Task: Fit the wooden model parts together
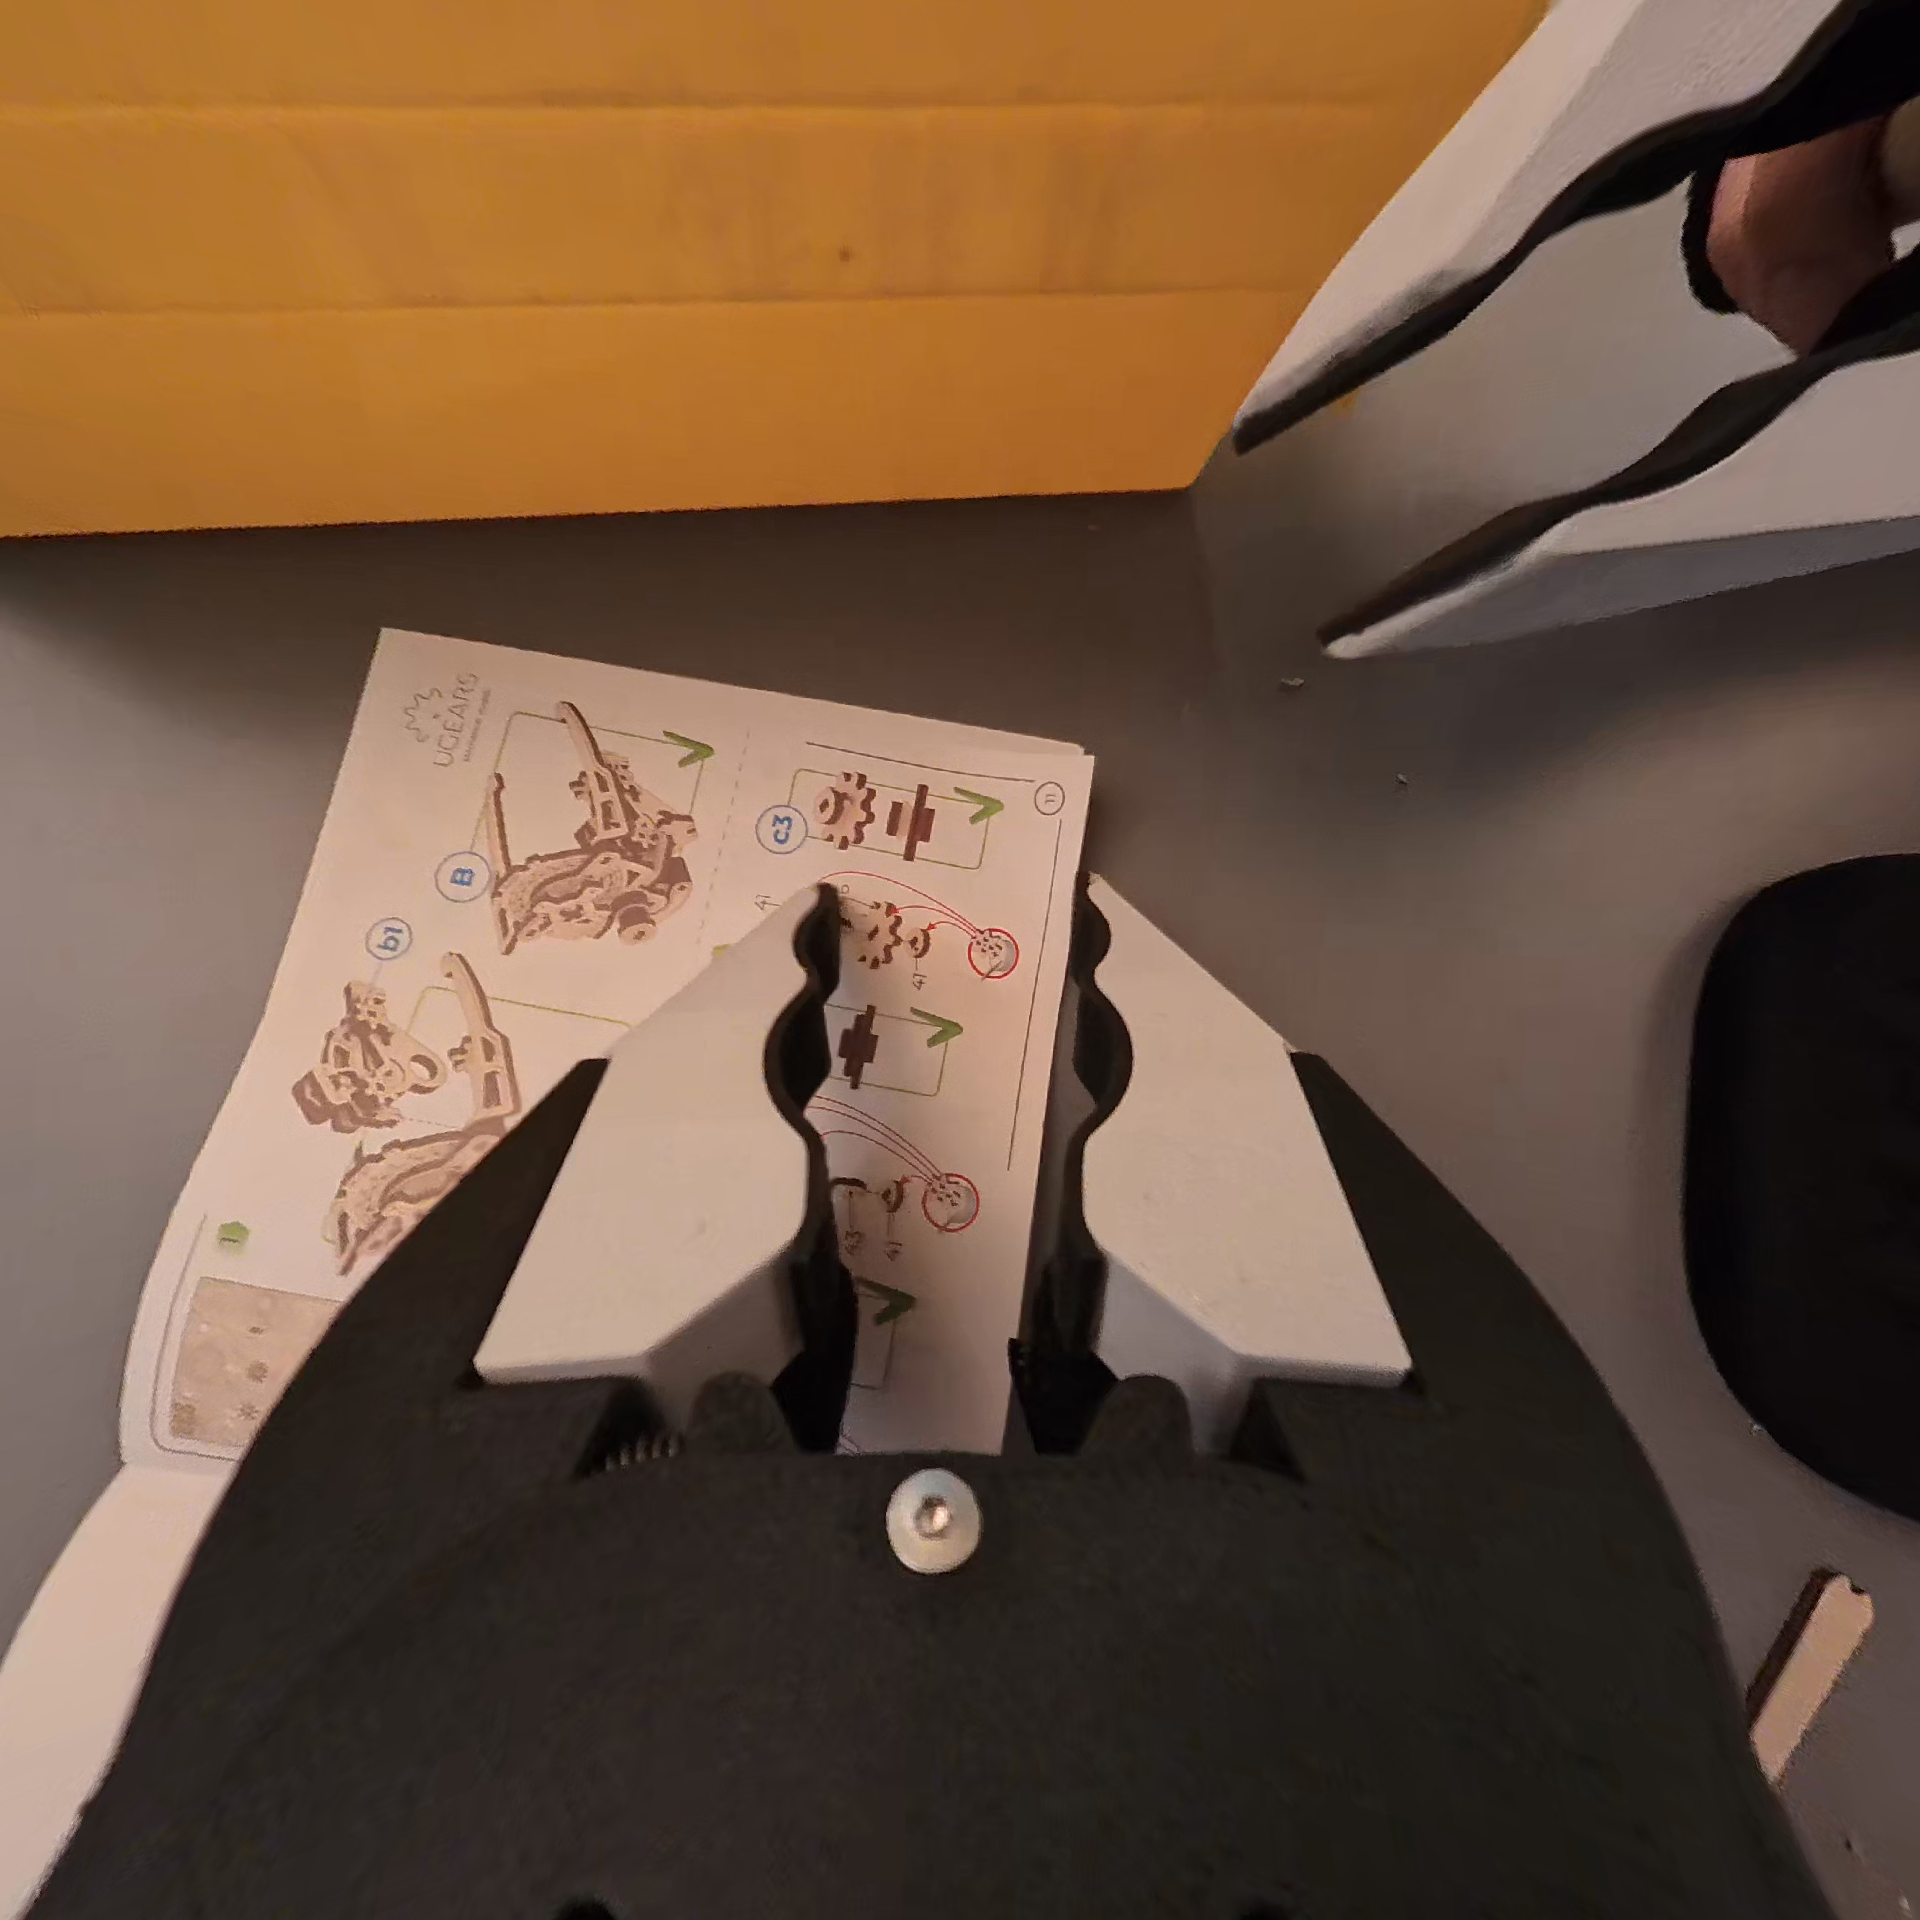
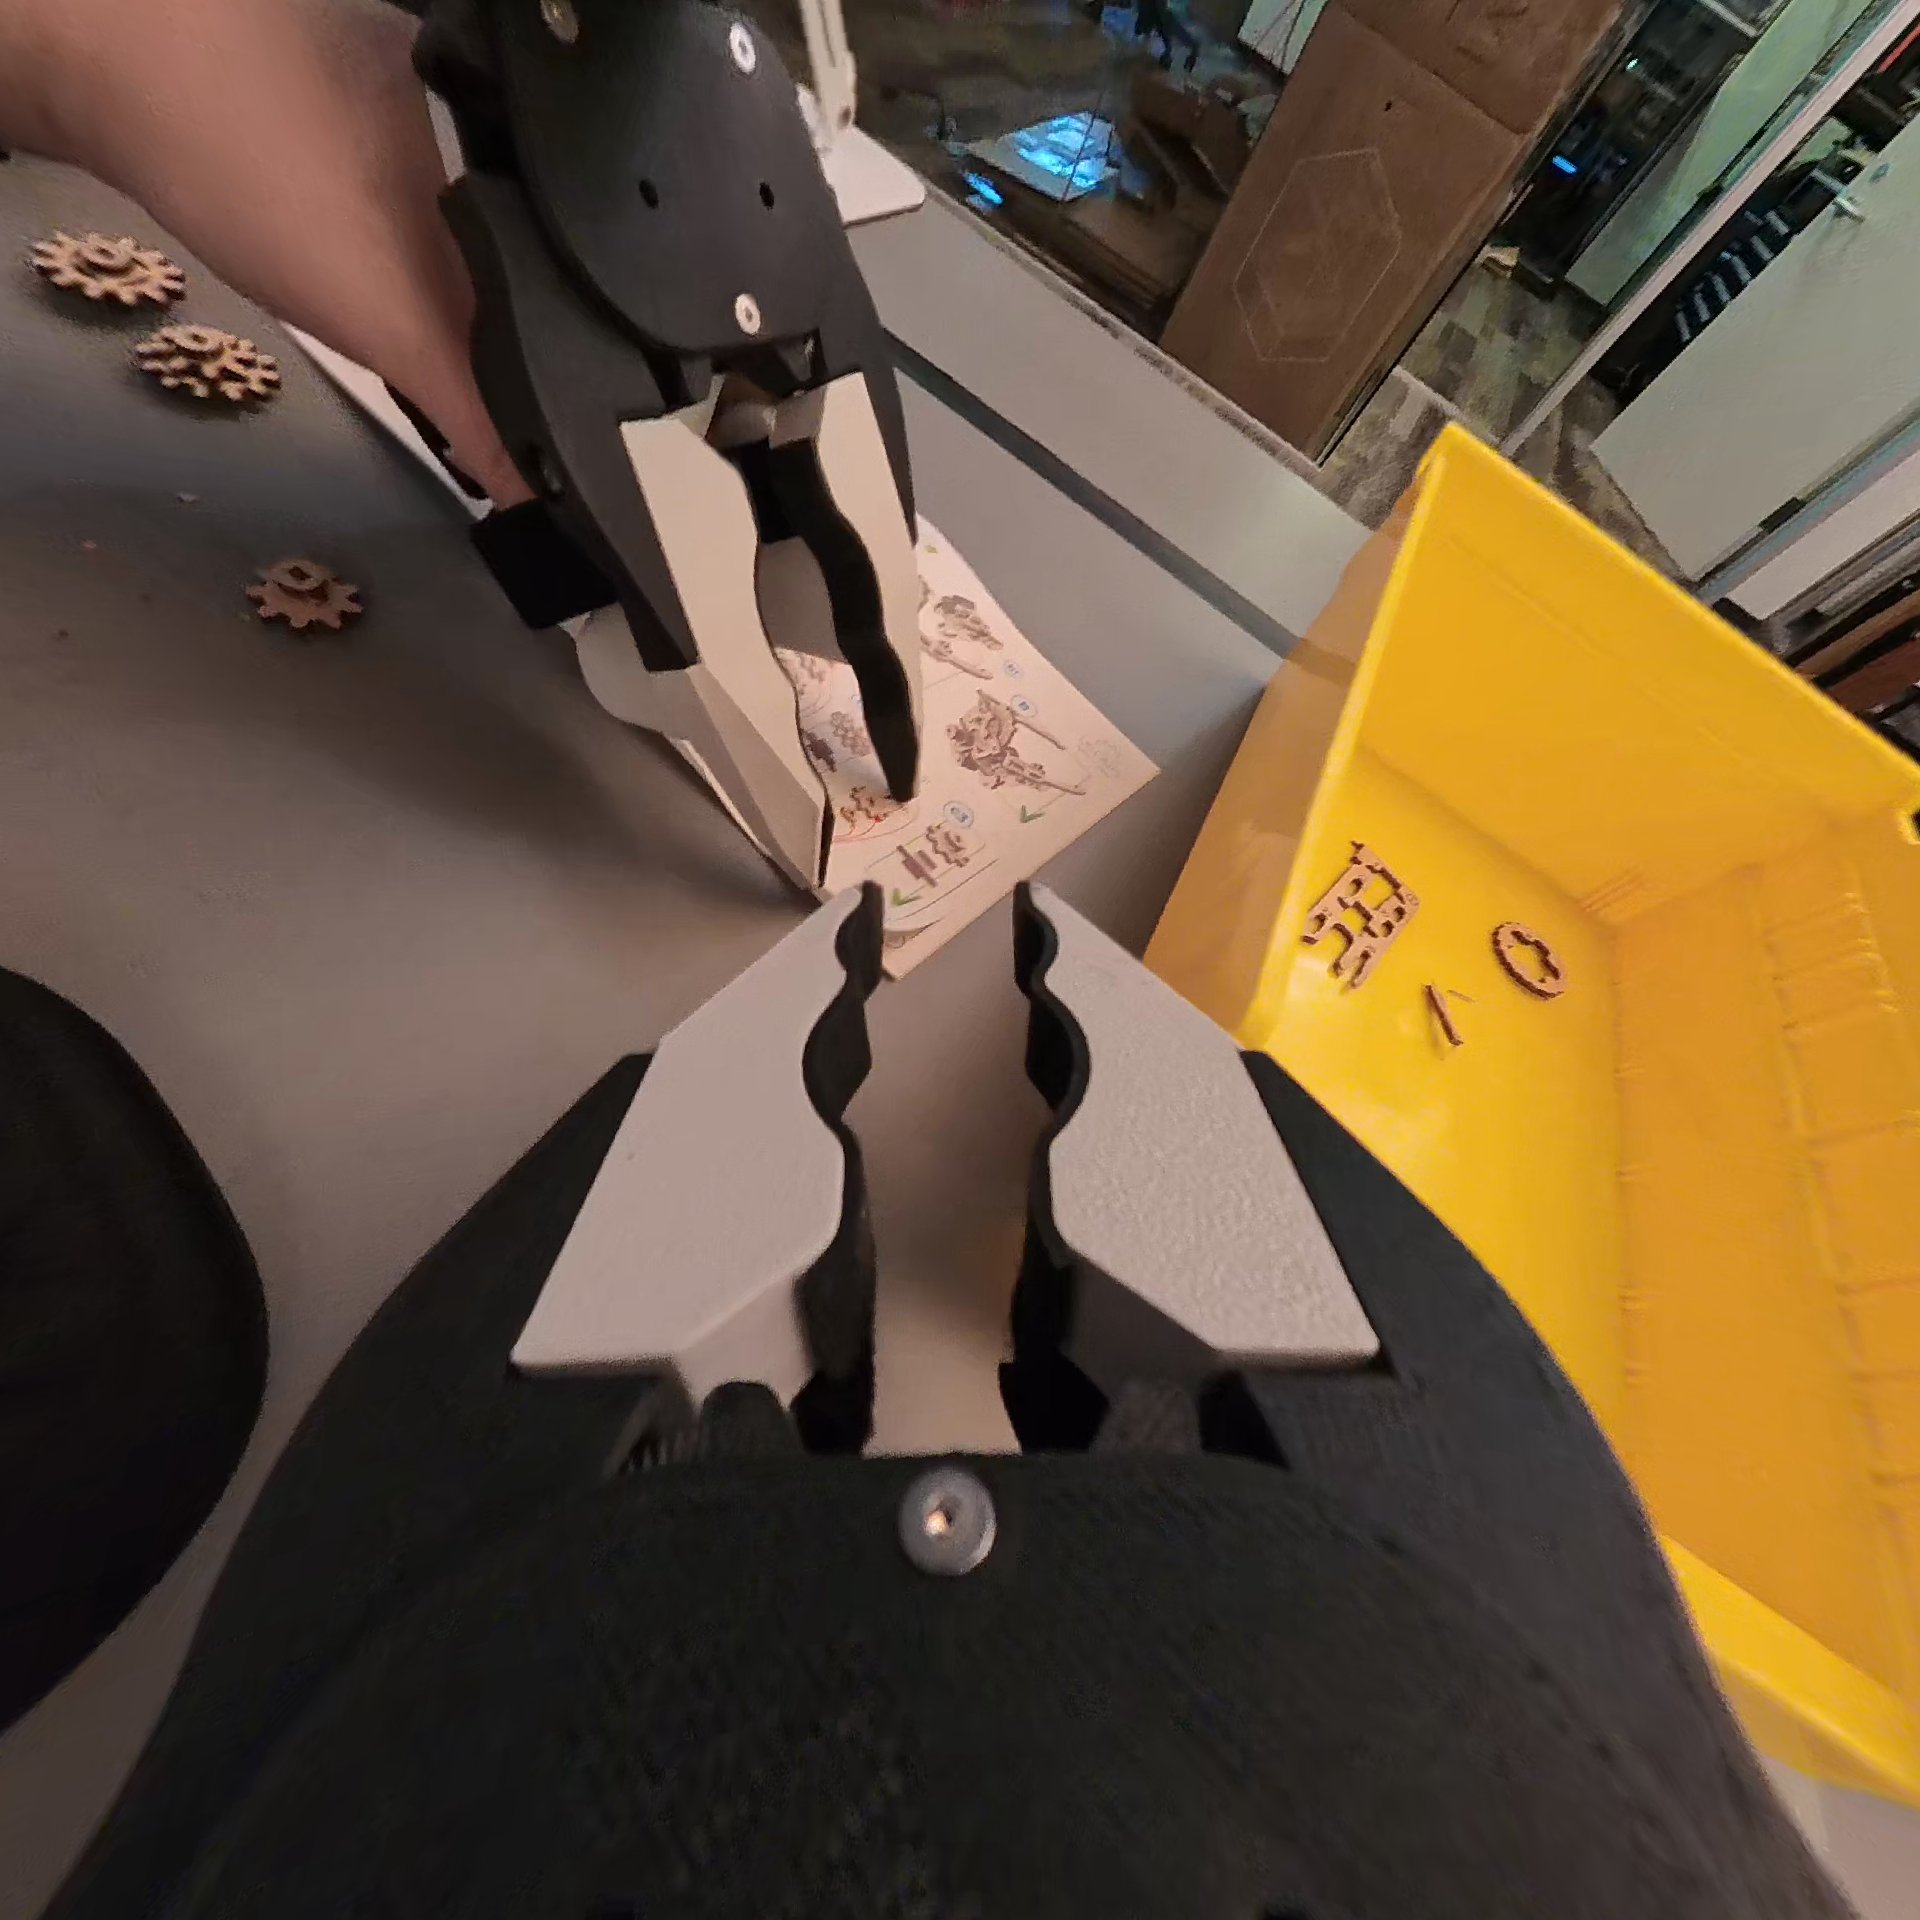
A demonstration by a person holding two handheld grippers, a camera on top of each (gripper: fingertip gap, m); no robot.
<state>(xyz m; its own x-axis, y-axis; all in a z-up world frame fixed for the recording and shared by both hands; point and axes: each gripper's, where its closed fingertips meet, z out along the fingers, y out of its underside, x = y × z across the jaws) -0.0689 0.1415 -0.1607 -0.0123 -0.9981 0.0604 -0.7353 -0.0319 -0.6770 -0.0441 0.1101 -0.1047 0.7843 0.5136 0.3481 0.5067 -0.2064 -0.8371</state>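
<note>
Wooden gears [image 2: 203,364] lie on grey table [image 2: 312,831], far left; more wooden parts [image 2: 1361,925] in yellow bin [image 2: 1714,1039], right. Left gripper [image 1: 951,904] angled down over instruction sheet [image 1: 582,904], jaws apart, empty. Right gripper [image 2: 945,904] low near sheet corner, jaws apart, empty.

Dim warm indoor light, soft shadows; fisheye warp at edges, slight blur.

A workshop or lab: a grey worktable [image 2: 312,831] with a yellow parts bin [image 2: 1558,727], glass partition [image 2: 1039,156], cardboard boxes [image 2: 1382,187] and shelving behind.
</note>
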